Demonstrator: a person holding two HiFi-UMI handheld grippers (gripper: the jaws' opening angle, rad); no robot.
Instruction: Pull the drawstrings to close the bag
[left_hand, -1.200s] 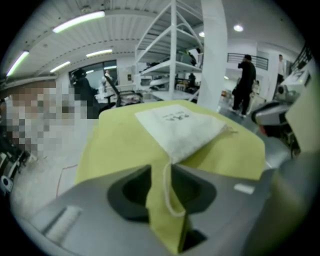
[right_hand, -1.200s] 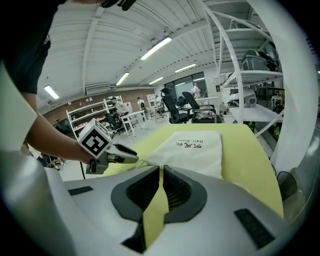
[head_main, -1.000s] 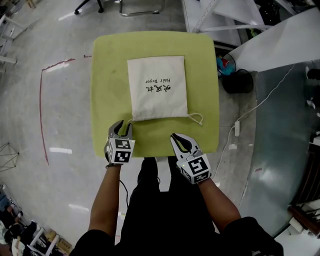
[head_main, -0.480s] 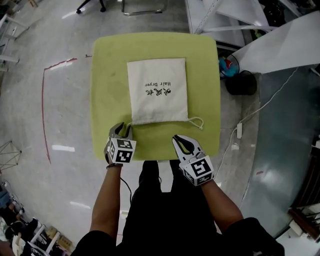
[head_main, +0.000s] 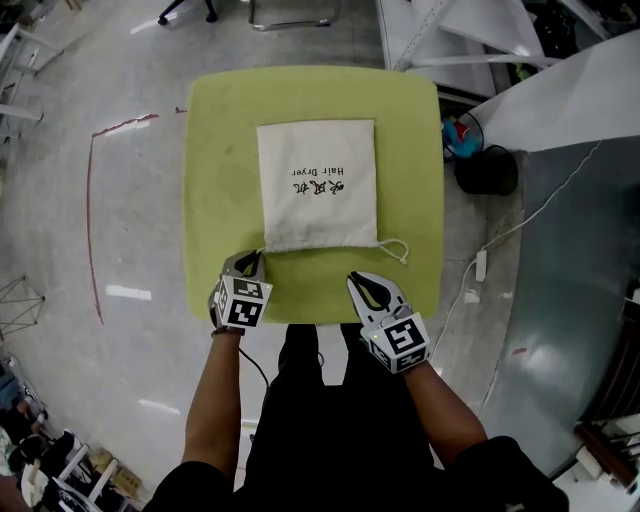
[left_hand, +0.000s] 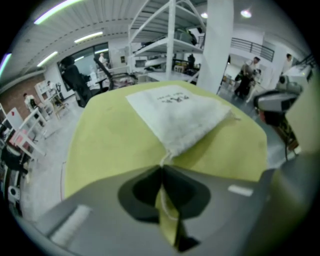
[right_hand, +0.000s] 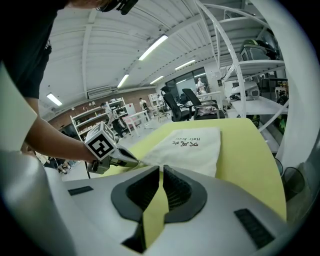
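A cream drawstring bag (head_main: 317, 185) printed "Hair Dryer" lies flat on the green table (head_main: 220, 150), mouth toward me. My left gripper (head_main: 250, 262) sits at the bag's near left corner. Its jaws are closing, and in the left gripper view (left_hand: 161, 170) the tips meet on the left drawstring (left_hand: 165, 160), which runs back between them from the bag (left_hand: 180, 117). The right drawstring loop (head_main: 395, 248) lies loose at the near right corner. My right gripper (head_main: 362, 285) hovers shut and empty near the table's front edge, short of that loop; its own view (right_hand: 161, 172) shows the bag (right_hand: 187, 147) ahead.
A black bin (head_main: 487, 170) and a white cable with a power strip (head_main: 480, 265) are on the floor to the right. White shelving frames (head_main: 430, 30) stand at the back right. A red tape line (head_main: 92, 200) marks the floor on the left.
The left gripper's jaws, spread apart at the bag's near left corner before, have come together on the drawstring. The right gripper has barely moved.
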